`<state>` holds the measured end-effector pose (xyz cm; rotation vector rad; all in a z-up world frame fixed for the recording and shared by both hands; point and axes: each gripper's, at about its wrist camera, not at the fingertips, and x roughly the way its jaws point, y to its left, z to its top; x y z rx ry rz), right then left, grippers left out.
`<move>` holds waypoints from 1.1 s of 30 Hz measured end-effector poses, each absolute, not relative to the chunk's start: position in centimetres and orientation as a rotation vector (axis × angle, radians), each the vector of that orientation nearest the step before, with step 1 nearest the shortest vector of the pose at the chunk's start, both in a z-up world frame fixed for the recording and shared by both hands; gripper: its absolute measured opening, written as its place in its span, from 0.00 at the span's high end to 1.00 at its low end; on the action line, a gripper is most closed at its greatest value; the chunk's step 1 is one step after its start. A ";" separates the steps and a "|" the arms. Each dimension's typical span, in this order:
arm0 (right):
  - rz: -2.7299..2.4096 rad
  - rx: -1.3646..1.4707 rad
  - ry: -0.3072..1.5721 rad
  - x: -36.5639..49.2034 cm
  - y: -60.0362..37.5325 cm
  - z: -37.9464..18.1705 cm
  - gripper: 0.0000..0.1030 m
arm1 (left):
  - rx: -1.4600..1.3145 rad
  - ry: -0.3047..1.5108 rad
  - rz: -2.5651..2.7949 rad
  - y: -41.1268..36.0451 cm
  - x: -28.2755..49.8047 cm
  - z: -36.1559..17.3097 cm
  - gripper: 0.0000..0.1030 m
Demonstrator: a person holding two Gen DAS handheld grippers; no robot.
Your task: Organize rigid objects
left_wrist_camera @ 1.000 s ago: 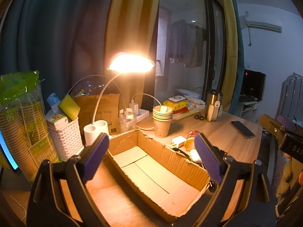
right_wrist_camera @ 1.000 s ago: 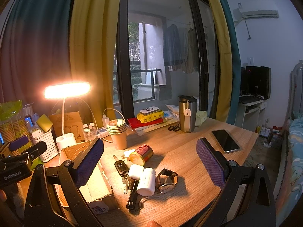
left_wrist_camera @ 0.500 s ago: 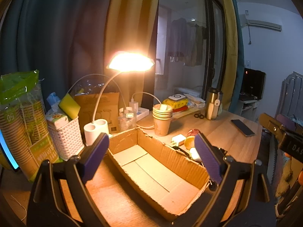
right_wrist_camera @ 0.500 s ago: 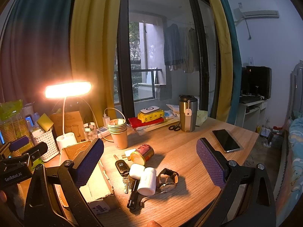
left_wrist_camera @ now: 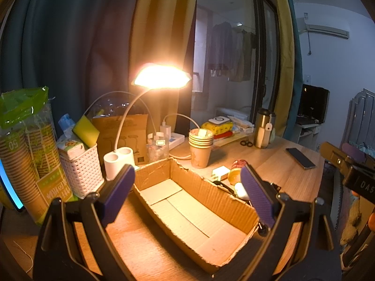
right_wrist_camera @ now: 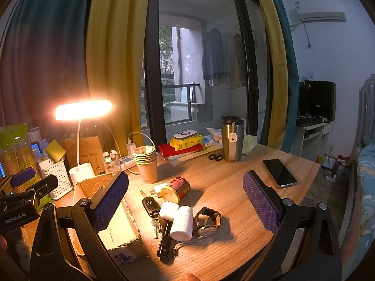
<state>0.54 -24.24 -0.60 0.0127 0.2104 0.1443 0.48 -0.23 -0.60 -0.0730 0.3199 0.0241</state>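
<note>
An empty open cardboard box (left_wrist_camera: 194, 213) lies on the wooden desk, right under my left gripper (left_wrist_camera: 187, 189), which is open and empty above it. The box (right_wrist_camera: 117, 231) also shows at lower left in the right wrist view. Right of it lies a pile: a red can (right_wrist_camera: 177, 187) on its side, a car key (right_wrist_camera: 150, 207), two white bottles (right_wrist_camera: 181, 222), a wristwatch (right_wrist_camera: 208, 219) and a black pen-like tool (right_wrist_camera: 165, 243). My right gripper (right_wrist_camera: 185, 201) is open and empty, above and in front of the pile.
A lit desk lamp (left_wrist_camera: 161, 77), a white basket (left_wrist_camera: 80, 168), stacked paper cups (left_wrist_camera: 201, 147), a cup sleeve (left_wrist_camera: 25, 159), a power strip (right_wrist_camera: 127, 159), a steel tumbler (right_wrist_camera: 232, 140), scissors (right_wrist_camera: 215, 156), books (right_wrist_camera: 185, 146) and a phone (right_wrist_camera: 280, 173) crowd the desk.
Both grippers have barely shifted; the views moved slightly. Nothing was taken hold of or let go.
</note>
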 end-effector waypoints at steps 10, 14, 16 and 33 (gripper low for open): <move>0.147 0.013 0.224 0.7 -24.2 -1.1 0.03 | -0.074 0.326 0.025 -0.2 0.5 -0.7 0.10; 0.146 0.014 0.246 1.2 -24.3 -1.6 0.03 | -0.086 0.368 0.013 0.0 1.0 -1.5 0.10; 0.146 0.010 0.266 1.7 -24.2 -1.9 0.03 | -0.094 0.410 0.016 0.2 1.5 -2.4 0.10; 0.142 0.007 0.394 4.4 -24.6 -4.8 0.03 | -0.111 0.845 0.031 0.0 6.3 -11.8 0.23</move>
